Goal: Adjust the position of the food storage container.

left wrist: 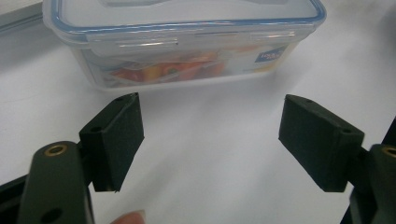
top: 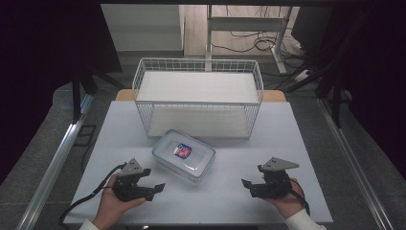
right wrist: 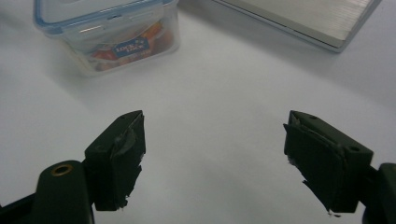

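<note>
flanking a clear rectangular plastic box [top: 184, 155] with blue-rimmed lid, left gripper [top: 154, 189] and right gripper [top: 248, 186], fingers wide apart, empty

In the left tool's own view, the clear plastic box with a blue-rimmed lid [left wrist: 187, 42] ahead of its pads is cut off by the top edge, its contents a red-orange blur. From above, its lid label is unreadable. Ahead of the right tool, the top edge crops the box again.

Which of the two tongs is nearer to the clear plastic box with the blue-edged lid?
Left. The left tongs sit just below-left of the plastic box; the right tongs lie farther off to its lower right, both open.
</note>
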The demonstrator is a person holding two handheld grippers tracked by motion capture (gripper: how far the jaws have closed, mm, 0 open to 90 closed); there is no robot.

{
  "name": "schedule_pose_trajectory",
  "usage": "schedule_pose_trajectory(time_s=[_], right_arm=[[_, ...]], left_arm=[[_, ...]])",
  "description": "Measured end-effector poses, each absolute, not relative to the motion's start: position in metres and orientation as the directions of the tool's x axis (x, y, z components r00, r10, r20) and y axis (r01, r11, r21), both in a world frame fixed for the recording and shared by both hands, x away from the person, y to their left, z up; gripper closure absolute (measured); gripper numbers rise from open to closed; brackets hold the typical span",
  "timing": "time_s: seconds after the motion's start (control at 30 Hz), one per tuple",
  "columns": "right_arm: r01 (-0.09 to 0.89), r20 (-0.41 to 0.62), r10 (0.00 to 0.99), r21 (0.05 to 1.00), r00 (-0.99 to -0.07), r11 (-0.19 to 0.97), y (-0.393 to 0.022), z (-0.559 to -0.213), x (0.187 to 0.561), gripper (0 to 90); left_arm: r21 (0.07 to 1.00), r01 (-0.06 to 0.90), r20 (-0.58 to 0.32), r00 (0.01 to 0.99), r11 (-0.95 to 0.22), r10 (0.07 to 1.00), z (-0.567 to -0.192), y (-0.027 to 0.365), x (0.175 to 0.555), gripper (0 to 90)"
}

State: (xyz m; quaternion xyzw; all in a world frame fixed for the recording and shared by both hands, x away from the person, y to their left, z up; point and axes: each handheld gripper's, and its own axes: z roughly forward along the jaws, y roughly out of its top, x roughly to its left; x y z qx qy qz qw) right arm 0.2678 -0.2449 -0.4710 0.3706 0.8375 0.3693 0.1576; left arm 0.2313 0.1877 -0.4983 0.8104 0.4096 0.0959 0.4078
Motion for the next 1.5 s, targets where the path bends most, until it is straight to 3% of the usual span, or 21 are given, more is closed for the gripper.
schedule_pose_trajectory(time_s=[0.33,0.93,1.1,1.5], right_arm=[[0.513,0.035,0.729,0.733,-0.684,0.446,-0.243,-0.467,0.27,21.7],[0.543,0.029,0.749,0.707,-0.662,0.452,-0.244,-0.469,0.268,23.6],[0.546,0.022,0.748,0.698,-0.664,0.464,-0.244,-0.47,0.268,23.8],[0.551,0.014,0.753,0.691,-0.658,0.468,-0.241,-0.473,0.269,23.7]], left_arm=[[0.747,0.575,-0.151,0.637,-0.335,0.756,-0.496,0.19,0.226,21.9],[0.766,0.577,-0.197,0.63,-0.283,0.751,-0.487,0.198,0.231,24.2],[0.761,0.599,-0.232,0.611,-0.25,0.757,-0.483,0.201,0.241,30.0],[0.752,0.565,-0.144,0.644,-0.34,0.751,-0.452,0.2,0.273,49.1]])
